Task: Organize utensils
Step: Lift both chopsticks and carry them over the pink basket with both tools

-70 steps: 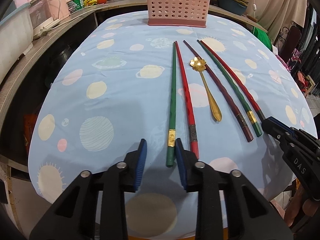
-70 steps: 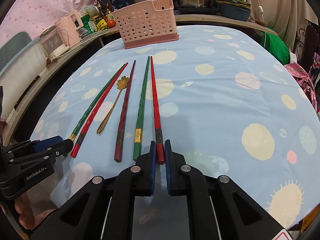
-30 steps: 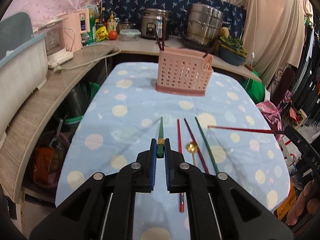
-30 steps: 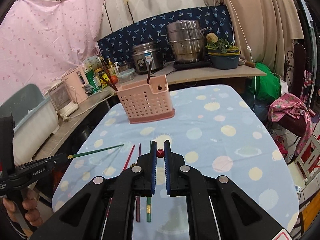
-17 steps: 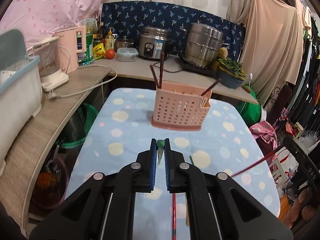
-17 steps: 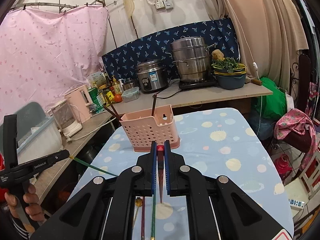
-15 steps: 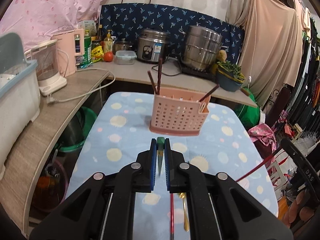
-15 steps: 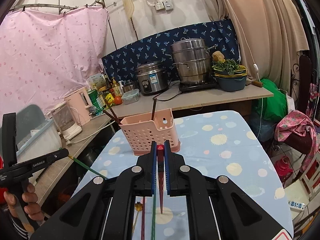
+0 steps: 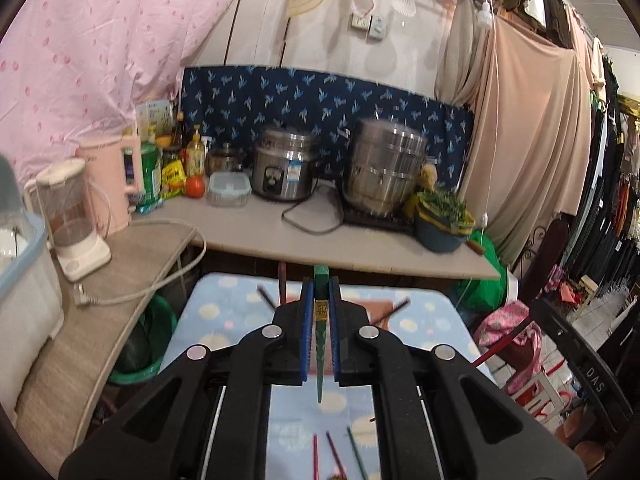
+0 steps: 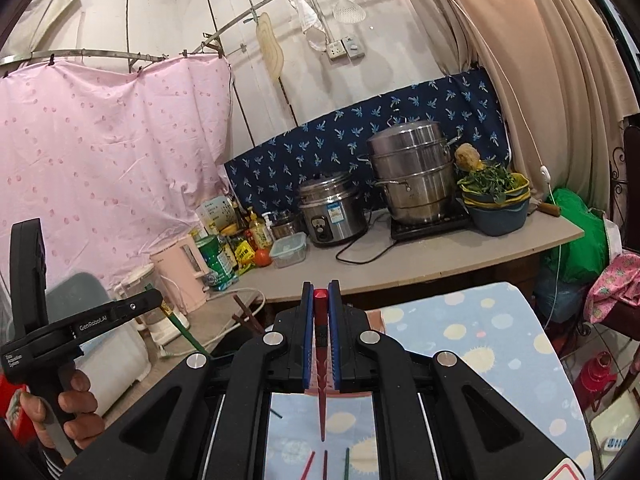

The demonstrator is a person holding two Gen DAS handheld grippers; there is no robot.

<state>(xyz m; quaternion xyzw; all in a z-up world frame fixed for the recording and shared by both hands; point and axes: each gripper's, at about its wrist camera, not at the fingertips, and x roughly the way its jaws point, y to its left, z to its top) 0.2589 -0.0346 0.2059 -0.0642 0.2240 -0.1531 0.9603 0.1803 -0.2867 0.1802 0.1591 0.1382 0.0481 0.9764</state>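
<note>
My left gripper is shut on a green chopstick that hangs point down, high above the blue spotted table. My right gripper is shut on a red chopstick, also point down. The pink utensil basket is mostly hidden behind the left gripper; dark chopsticks stick up from it. Three chopsticks lie on the table below. The left gripper with its green chopstick also shows in the right wrist view. The red chopstick shows at the right of the left wrist view.
A counter behind the table holds a rice cooker, a steel steamer pot, a basin of greens, bottles and a pink kettle. A blender and a white bin stand left.
Both grippers closed on chopsticks lying on the table, then rose and tilted up, so the chopsticks now hang point down above the basket area. The view now shows mainly the back wall.
</note>
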